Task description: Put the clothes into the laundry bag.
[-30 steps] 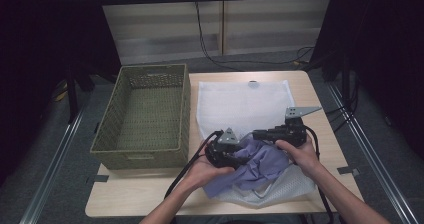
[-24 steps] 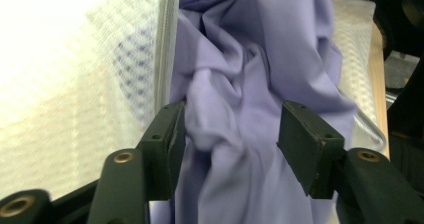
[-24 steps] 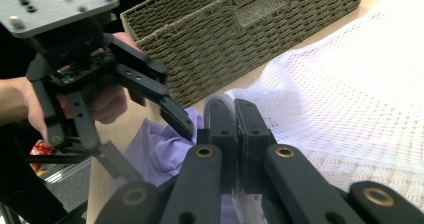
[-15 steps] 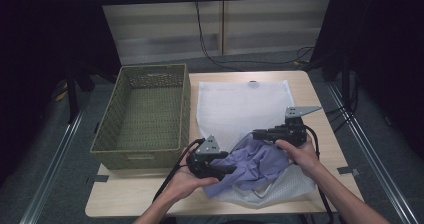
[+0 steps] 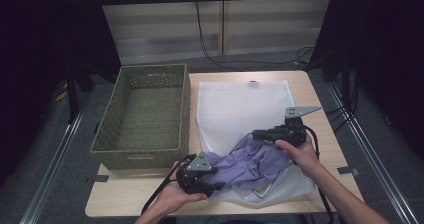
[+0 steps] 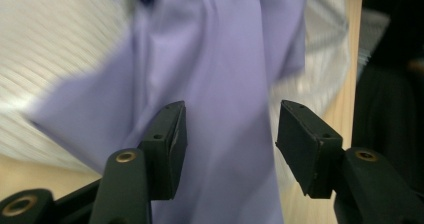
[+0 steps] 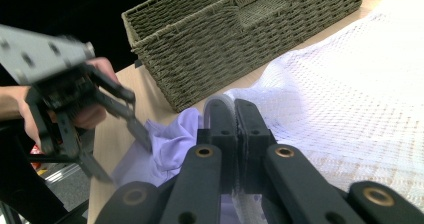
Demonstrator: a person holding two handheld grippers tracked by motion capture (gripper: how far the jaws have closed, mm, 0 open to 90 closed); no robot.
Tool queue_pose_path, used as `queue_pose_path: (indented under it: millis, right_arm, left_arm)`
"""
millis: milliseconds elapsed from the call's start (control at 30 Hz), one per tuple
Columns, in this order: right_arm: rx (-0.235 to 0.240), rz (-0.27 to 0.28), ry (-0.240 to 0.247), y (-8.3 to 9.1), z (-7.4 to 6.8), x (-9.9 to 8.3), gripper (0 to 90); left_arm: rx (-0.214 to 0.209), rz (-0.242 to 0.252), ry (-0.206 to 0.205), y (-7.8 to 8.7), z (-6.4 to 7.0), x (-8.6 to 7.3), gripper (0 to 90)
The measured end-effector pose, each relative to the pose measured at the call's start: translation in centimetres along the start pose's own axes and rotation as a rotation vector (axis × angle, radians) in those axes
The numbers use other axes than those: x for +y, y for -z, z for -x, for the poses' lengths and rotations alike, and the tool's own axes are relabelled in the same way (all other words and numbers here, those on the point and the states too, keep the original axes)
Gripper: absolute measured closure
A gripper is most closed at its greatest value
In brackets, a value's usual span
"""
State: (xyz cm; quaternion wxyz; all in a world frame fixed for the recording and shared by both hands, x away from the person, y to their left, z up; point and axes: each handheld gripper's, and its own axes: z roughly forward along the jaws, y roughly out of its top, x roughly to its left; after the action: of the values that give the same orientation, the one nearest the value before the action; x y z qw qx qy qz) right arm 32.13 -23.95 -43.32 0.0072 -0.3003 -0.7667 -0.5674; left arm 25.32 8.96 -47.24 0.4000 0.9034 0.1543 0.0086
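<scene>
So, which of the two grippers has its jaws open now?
The left gripper: its jaws stand apart over the purple cloth. The right gripper is closed on the edge of the white mesh bag.

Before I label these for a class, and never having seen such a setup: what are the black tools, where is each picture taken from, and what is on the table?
A person holds a hand-operated tool with two black jaws in each hand. One picture looks down from above the table; the other two come from cameras riding on each tool. On the table stand a woven basket, with nothing visible inside it, and a white mesh bag with a purple cloth at its near end. The left gripper is open, the cloth between its jaws. The right gripper is shut on the mesh bag's edge, seemingly to hold the opening.
</scene>
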Motion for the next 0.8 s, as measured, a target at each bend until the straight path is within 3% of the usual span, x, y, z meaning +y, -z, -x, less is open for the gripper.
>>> queue_pose_path:
  millis: [100, 133, 267, 333, 467, 567, 633, 800]
  right_arm:
    - [0.000, -0.002, 0.000, 0.0, 0.0, 0.0, 88.5]
    - [-0.001, -0.001, 0.000, 0.0, 0.1, 0.0, 88.5]
    - [0.001, -0.003, 0.003, 0.0, 0.0, -0.1, 88.5]
    - [0.003, -0.003, 0.002, 0.0, -0.1, -0.1, 88.5]
    - [0.003, -0.008, -0.002, 0.0, 0.1, -0.3, 88.5]
    - [0.002, -0.013, -0.001, -0.1, 0.0, -0.3, 88.6]
    - [0.002, -0.013, 0.001, -0.1, 0.0, -0.3, 88.5]
    - [0.001, -0.014, -0.005, -0.2, 0.1, -0.4, 88.5]
  left_arm:
    - [-0.028, -0.017, -0.009, -0.5, 0.3, -0.2, 41.1]
    - [-0.022, -0.029, -0.012, -0.6, 0.3, -0.2, 37.3]
    - [0.009, -0.080, -0.042, -1.5, 0.2, -0.4, 36.9]
    - [0.003, -0.089, -0.049, -1.9, 0.0, -0.5, 42.0]
    - [0.004, -0.099, -0.056, -2.0, -0.2, -0.5, 70.0]
    - [-0.006, -0.090, -0.053, -1.9, -0.3, -0.2, 83.8]
    - [-0.009, -0.082, -0.048, -1.6, -0.3, 0.2, 87.5]
    - [-0.043, -0.006, -0.040, -0.9, 0.3, 1.3, 88.5]
